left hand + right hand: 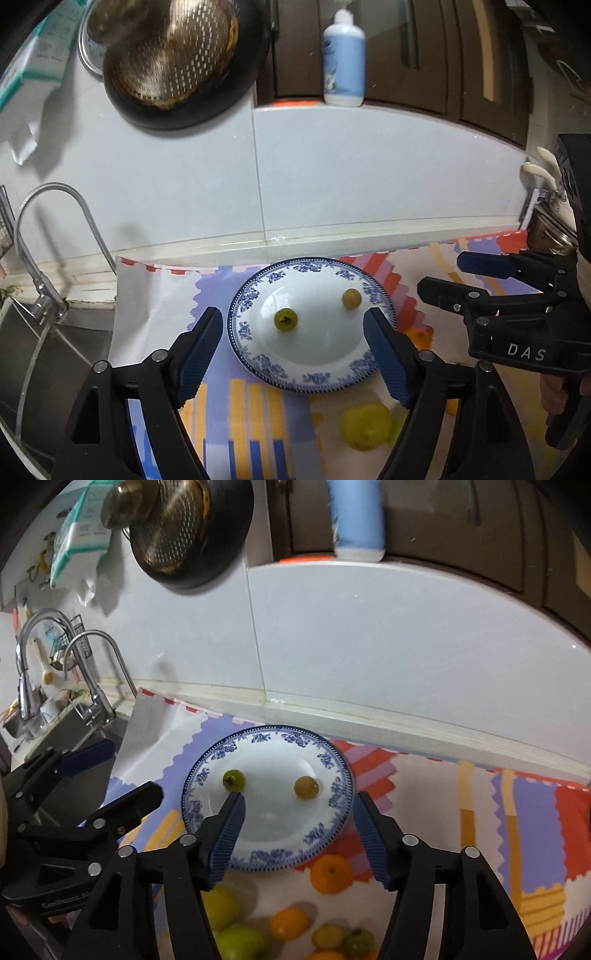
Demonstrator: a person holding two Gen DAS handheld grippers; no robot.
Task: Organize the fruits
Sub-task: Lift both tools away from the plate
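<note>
While both grippers' fingers gape, empty — two small fruits on one plate.

White plate with blue floral rim, two yellow-green fruits, orange, purple and red striped mat

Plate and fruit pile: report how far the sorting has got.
Done: two small fruits, a green one and a yellowish one, lie apart on the blue-rimmed plate. In hand: nothing; the left gripper and right gripper are both open and empty. Left: oranges and green fruits wait on the mat.
</note>
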